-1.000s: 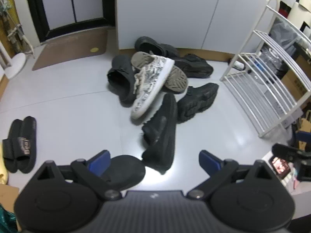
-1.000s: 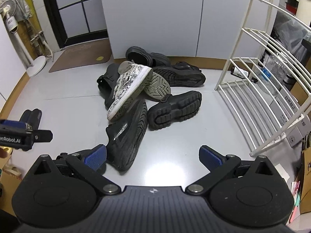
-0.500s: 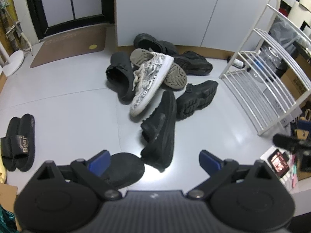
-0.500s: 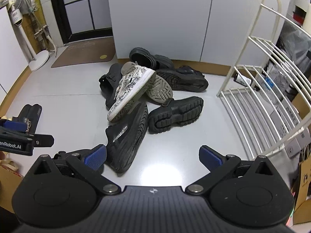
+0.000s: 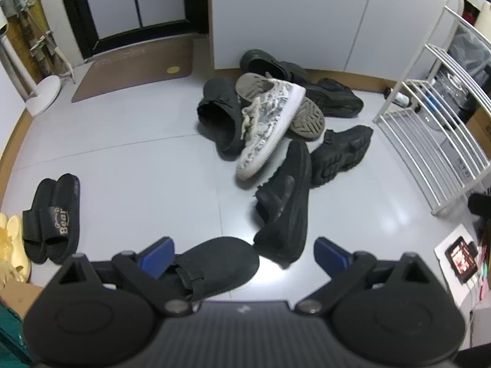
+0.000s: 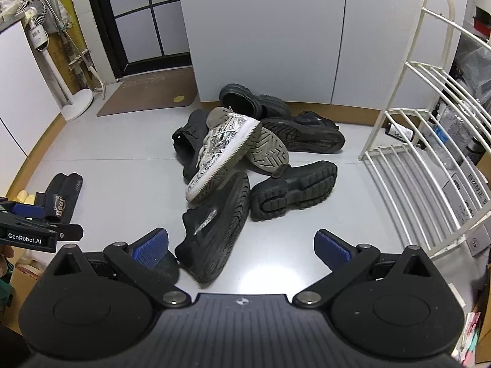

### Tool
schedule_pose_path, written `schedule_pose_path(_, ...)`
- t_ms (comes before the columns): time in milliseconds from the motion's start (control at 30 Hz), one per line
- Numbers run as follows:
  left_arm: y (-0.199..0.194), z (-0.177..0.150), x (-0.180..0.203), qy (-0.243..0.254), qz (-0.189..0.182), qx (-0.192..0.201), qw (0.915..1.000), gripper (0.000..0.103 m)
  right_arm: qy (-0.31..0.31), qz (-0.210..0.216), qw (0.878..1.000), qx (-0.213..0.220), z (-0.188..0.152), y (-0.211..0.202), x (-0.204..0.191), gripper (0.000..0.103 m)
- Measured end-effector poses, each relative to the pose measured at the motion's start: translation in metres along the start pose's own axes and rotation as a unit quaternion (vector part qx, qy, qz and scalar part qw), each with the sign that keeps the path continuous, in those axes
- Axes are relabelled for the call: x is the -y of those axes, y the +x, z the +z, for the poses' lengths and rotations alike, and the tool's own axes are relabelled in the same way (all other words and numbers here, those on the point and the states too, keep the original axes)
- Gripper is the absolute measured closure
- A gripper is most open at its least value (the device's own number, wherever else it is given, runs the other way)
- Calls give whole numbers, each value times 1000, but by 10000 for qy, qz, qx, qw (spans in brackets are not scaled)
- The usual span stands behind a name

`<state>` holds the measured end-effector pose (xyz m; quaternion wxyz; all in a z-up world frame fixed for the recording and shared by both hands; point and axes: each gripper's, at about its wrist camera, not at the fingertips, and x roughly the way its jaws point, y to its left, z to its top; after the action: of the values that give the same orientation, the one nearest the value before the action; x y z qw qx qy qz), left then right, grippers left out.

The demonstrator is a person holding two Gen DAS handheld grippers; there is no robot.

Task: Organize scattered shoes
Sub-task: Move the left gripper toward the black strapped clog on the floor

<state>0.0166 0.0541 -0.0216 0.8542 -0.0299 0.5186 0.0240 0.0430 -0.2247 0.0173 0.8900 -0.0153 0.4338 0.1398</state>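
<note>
Hovering both tools spread, left tool (image 5: 242, 253) and right tool (image 6: 241, 243), I aim for the near black sneaker (image 6: 214, 228) on the floor, gripping its collar, avoiding the pile behind.

Landmark: shoe pile (image 6: 245, 153) lay mid-floor, before the cabinet (image 6: 276, 30).
Patterned sneaker (image 6: 224, 153): rested atop the pile, tilted.
Rack (image 6: 429, 153): stood right of the pile.
Slides (image 5: 52, 217): lay well left of the pile, side by side.
Doormat (image 5: 135, 67): lay behind-left of the pile.
Fan stand (image 6: 76, 107): stood far left, beyond the doormat.
Lone slipper (image 5: 214, 263): lay nearest, just before the pile.
</note>
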Motion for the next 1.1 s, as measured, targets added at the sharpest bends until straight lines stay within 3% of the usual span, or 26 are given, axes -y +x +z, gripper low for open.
schedule_pose_path(367,1,7,-18,-127,253,-36,9996,4,-58,-32,9998,202,5,7,-10,0)
schedule_pose_path(700,4,0,-29,-42,296,-210,9993,4,6,-13,9998,-200,5,21,-3,0)
schedule_pose_path(1100,5,-13,-53,-105,340,-348,9988,4,-200,-91,9992,-341,-6,20,-6,0)
